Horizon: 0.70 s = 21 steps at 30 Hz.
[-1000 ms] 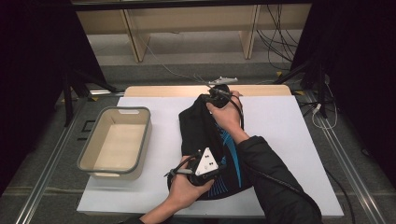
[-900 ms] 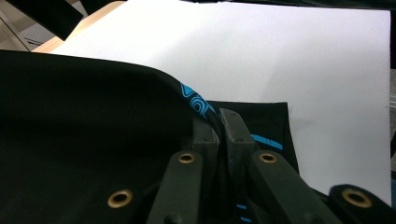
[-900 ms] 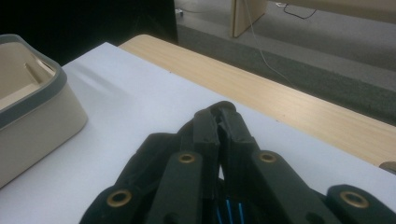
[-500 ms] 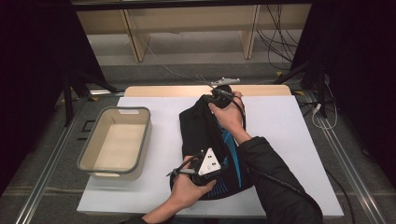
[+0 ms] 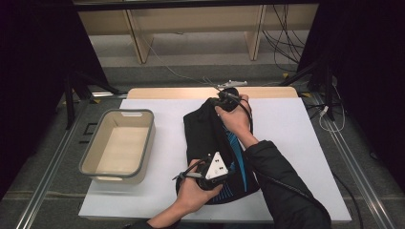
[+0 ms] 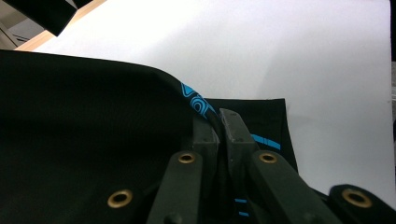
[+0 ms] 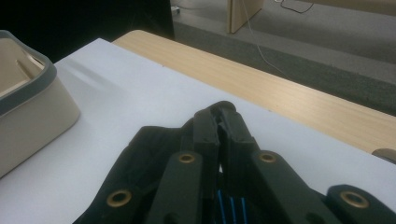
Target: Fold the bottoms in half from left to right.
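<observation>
bin (image 5: 118, 146): beige, grey rim, left part of worktop (image 5: 296, 138), holds nothing; well apart from garment; corner seen at left in right gripper view (image 7: 28, 100).
garment (image 5: 210, 138): black with blue print, lying mid-worktop, running from near edge toward far edge; partly bunched, not flat; blue stripe exposed along right side.
left gripper (image 5: 188, 175): at near end of garment, jaws closed tight on fabric edge; in left gripper view (image 6: 218, 122) black cloth with blue pattern pinched between jaws, cloth draped up at left.
right gripper (image 5: 217, 98): at far end of garment, close to wooden strip (image 5: 210, 92) at worktop's far edge; jaws clamped on fabric; in right gripper view (image 7: 219, 114) black cloth gathered under and between jaws.
hands: left hand (image 5: 193, 193) near bottom edge, right forearm in dark sleeve (image 5: 282, 186) stretched diagonally over garment.
done, judged: both ends gripped, garment held lengthwise between grippers.
left, judged: looks like fold or stow job; no clean fold visible yet, nothing in bin; remaining likely bring ends together, tidy, move to bin at left.
risk, judged: thin pinch on edges, fabric may slip if pulled hard.
</observation>
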{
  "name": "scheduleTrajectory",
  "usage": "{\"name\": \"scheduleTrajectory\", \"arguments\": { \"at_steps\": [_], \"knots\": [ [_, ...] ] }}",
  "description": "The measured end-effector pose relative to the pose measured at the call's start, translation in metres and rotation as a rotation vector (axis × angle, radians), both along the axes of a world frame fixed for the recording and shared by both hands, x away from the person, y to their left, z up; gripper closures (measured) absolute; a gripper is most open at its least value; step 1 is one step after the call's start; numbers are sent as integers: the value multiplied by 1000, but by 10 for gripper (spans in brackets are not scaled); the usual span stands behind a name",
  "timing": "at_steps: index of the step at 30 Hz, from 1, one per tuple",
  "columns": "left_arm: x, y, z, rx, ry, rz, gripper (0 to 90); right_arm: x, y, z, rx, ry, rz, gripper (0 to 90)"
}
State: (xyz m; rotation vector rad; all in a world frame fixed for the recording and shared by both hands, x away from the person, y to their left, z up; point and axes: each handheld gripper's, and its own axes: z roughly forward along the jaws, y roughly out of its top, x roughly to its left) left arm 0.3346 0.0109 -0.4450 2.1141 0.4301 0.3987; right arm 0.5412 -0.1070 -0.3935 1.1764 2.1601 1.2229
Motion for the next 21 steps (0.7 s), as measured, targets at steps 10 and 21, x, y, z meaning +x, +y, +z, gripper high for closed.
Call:
{"name": "scheduleTrajectory", "arguments": {
  "at_steps": [10, 21],
  "knots": [
    [1, -2, -2, 7, 1, -4, 852, 0, -3, -3, 8, 3, -8, 866],
    [1, -6, -4, 22, -3, -10, 851, 1, -6, -6, 7, 5, -11, 866]
  ]
}}
